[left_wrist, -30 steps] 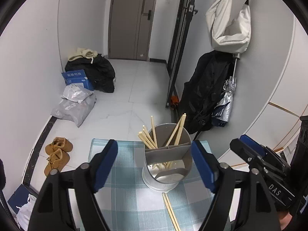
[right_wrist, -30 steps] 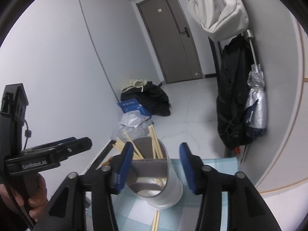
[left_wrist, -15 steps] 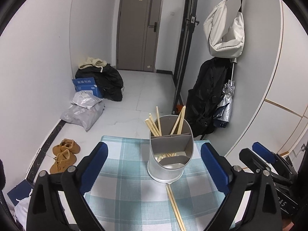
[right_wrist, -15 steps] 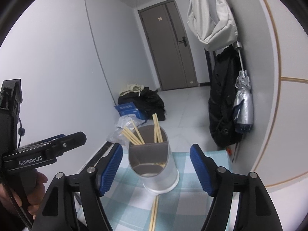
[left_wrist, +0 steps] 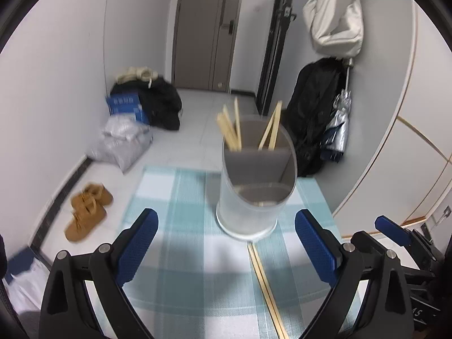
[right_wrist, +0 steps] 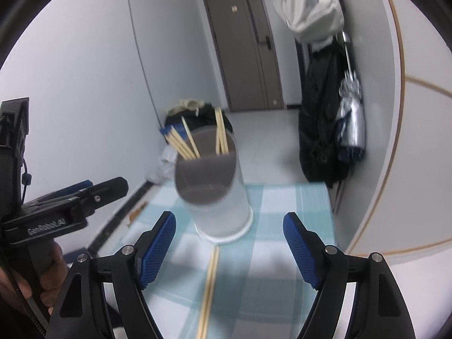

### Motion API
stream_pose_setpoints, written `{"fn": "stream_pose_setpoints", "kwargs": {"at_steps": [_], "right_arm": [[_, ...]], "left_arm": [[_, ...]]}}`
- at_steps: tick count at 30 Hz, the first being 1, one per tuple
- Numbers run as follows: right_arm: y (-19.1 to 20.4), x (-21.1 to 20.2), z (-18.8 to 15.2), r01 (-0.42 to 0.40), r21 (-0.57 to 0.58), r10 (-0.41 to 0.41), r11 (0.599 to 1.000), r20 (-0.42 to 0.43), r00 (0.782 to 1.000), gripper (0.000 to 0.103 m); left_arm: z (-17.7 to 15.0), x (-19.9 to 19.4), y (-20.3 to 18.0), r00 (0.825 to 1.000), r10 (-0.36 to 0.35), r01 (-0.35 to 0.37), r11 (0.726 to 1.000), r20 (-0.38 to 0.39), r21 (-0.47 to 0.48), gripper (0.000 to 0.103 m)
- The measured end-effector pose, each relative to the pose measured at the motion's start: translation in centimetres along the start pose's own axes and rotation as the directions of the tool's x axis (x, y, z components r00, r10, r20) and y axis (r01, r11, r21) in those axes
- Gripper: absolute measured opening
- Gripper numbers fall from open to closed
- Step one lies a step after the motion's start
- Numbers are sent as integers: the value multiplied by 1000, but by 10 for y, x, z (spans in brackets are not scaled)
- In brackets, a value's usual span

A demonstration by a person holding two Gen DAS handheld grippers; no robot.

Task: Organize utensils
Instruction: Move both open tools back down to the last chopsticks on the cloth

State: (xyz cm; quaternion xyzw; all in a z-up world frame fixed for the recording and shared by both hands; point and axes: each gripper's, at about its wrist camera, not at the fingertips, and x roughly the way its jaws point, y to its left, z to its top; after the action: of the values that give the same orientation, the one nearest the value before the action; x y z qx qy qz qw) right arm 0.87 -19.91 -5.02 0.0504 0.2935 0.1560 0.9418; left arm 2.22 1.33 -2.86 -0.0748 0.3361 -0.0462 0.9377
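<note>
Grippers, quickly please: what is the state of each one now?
Left gripper: open, holding nothing.
Right gripper: open, just been opening, holding nothing.

Wooden chopsticks [left_wrist: 265, 279], frosted plastic holder [left_wrist: 245, 200], woven cloth [left_wrist: 180, 257]

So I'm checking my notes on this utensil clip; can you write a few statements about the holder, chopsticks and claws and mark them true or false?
1. The holder stands upright on the checked cloth. True.
2. All chopsticks are in the holder. False: a pair of chopsticks lies on the cloth.
3. The left claw grips a chopstick. False: it is open, nothing between its pads.
4. The right claw is open. True.
</note>
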Motion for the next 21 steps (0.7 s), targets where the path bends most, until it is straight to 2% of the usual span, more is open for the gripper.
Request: {"fn": "stream_pose_setpoints", "kwargs": {"at_steps": [6,7,10,13,18,21], "right_arm": [[-13,29,-17,62,38,-58,997,-99,993,78],[-16,36,-20,68,50,-61,996,-128,990,78],[-17,47,-29,84,56,-72,995,-178,981,78],[-12,63,-36,95,30,-85,995,-237,968,78],[-2,94,-43,86,-15,-85,996,-332,940,75],[6,112,-49,90,-43,-99,995,-374,922,70]], "left_arm": [[-24,31,17,999,11,-11,1000,-48,-3,95],[-25,35,21,997,29,-30,999,-66,-16,95],[-23,39,28,996,24,-28,999,-91,-42,95],[-22,38,33,995,50,-53,998,-82,-39,95],[-19,46,47,991,37,-47,996,-126,-82,95],[-18,50,58,989,36,-53,992,-147,-117,95]]}}
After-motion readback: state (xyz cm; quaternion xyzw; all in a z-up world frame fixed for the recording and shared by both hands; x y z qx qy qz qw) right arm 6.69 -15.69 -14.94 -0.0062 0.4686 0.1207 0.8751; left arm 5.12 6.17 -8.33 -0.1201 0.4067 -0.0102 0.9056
